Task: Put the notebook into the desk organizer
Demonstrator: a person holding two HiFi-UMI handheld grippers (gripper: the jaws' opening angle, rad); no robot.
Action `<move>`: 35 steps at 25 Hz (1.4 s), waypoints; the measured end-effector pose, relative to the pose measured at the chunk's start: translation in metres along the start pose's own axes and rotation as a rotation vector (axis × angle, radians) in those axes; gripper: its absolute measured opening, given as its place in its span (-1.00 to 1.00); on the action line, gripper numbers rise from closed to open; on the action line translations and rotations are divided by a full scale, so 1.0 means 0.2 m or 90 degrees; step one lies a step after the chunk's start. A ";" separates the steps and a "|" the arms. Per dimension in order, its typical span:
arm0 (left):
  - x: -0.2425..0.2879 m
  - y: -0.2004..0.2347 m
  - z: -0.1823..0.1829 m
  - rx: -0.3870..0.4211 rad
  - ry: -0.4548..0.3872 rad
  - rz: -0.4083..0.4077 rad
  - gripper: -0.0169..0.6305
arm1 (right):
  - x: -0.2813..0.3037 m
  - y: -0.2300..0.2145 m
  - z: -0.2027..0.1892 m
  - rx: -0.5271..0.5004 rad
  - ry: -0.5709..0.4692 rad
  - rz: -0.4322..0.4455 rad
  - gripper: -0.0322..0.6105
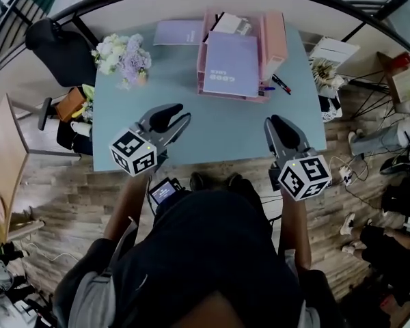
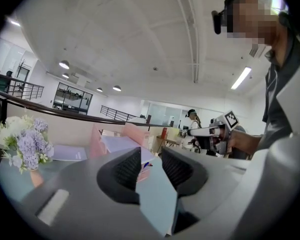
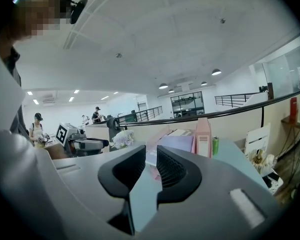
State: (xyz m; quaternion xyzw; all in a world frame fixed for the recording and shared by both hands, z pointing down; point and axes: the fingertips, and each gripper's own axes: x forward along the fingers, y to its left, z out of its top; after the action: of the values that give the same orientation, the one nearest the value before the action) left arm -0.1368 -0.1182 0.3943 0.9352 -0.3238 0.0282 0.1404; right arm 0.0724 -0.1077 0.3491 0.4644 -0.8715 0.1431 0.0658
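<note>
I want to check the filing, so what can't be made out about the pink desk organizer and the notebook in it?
- Head view: the inside of the desk organizer at its front, covered by the purple notebook.
- Head view: the notebook's cover print, too small to read.
- Left gripper view: the organizer's base, hidden behind the left hand-held gripper and its own body.

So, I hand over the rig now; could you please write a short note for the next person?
Left gripper: open, empty, above the table near its front edge.
Right gripper: slightly open, empty, same edge.
Done: one lilac notebook lies in the pink desk organizer.
Left: a second notebook lies flat on the table beside the organizer; it probably goes in next.
</note>
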 end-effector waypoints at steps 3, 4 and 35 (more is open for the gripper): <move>0.04 0.03 -0.03 -0.016 0.005 -0.006 -0.48 | 0.04 -0.02 -0.02 0.003 0.015 -0.001 -0.72; 0.05 0.04 -0.04 -0.021 0.006 -0.006 -0.48 | 0.06 -0.03 -0.03 0.005 0.019 0.000 -0.71; 0.56 0.40 -0.35 -0.167 0.071 0.065 -0.25 | 0.66 -0.53 -0.45 0.140 0.178 0.057 -0.25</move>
State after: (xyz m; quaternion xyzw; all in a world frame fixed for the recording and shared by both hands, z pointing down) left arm -0.0941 -0.2254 0.4973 0.8882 -0.3632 0.0449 0.2777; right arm 0.0844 -0.2399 0.4871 0.4050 -0.8528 0.3034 0.1291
